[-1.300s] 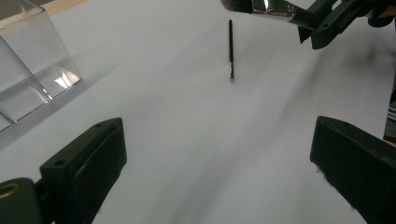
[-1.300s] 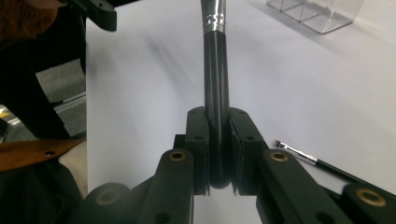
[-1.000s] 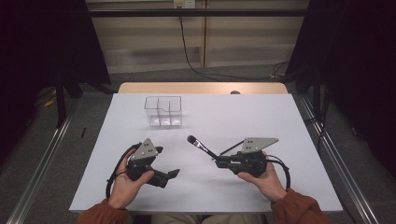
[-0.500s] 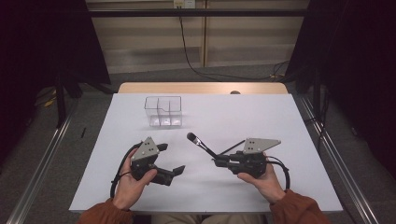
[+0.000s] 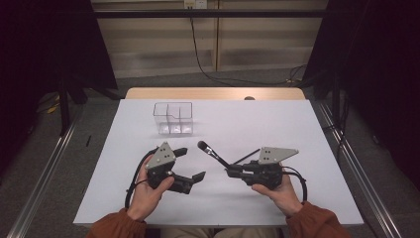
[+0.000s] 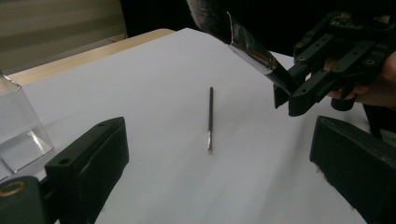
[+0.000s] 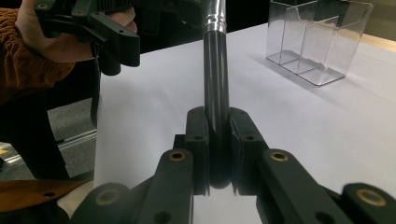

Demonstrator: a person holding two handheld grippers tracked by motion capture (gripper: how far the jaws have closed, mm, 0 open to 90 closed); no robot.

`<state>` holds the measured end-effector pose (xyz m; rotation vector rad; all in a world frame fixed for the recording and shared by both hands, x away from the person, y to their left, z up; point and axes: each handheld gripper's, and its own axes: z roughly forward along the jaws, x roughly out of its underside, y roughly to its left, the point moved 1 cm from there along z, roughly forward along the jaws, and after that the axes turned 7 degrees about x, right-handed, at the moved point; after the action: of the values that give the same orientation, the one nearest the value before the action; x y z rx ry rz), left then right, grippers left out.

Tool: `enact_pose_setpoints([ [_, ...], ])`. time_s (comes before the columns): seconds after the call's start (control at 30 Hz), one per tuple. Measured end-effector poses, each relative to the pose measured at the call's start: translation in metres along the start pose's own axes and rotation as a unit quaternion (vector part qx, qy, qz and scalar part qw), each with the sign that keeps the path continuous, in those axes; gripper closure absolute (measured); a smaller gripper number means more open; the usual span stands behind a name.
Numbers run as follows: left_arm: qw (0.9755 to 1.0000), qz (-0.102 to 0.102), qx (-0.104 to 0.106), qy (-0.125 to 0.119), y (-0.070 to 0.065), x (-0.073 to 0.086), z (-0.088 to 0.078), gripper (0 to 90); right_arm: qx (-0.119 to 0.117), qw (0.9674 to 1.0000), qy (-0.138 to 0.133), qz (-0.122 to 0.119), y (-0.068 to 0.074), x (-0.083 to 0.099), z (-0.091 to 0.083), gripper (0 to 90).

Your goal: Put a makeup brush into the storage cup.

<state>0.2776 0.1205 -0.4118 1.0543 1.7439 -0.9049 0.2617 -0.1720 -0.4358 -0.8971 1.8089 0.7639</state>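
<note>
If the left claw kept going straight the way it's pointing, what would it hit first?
Probably the thin pencil-like stick lying on the table between its open jaws; the right claw, holding the brush, sits farther right, depth unclear.

Left gripper jaws apart; thin pencil on table between them.

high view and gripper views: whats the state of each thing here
makeup brush: clamped by its handle, bristles raised off the table
thin brush: lying flat, untouched
clear organizer: upright, empty
left gripper: open, holding nothing
right gripper: shut on the makeup brush
</note>
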Motion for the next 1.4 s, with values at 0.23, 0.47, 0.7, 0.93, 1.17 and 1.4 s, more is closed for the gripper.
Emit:
enact_pose_setpoints([
  [0.23,1.0,0.005,0.001,-0.004,0.0,-0.005,0.005,4.0,-0.004,1.0,-0.004,-0.003,0.001,0.0,0.001,79.6],
  [0.47,0.9999,0.002,0.006,-0.015,0.002,-0.007,0.013,3.7,-0.006,0.9999,-0.009,-0.005,0.002,0.0,0.001,79.6],
  [0.7,0.9995,0.003,0.022,-0.023,-0.001,-0.01,0.023,6.2,-0.006,0.9999,-0.011,-0.002,0.002,0.0,0.002,79.6],
  [0.93,0.9991,-0.006,0.017,-0.039,-0.006,-0.015,0.034,18.4,-0.002,0.9999,-0.015,-0.003,0.002,-0.001,0.002,79.6],
  [1.17,0.9982,-0.014,0.037,-0.045,-0.007,-0.018,0.04,34.1,0.001,0.9999,-0.016,-0.001,0.001,0.0,0.002,79.6],
  [1.4,0.9971,-0.035,0.03,-0.06,-0.006,-0.02,0.039,47.3,0.002,0.9999,-0.015,0.003,0.0,0.001,0.003,79.6],
])
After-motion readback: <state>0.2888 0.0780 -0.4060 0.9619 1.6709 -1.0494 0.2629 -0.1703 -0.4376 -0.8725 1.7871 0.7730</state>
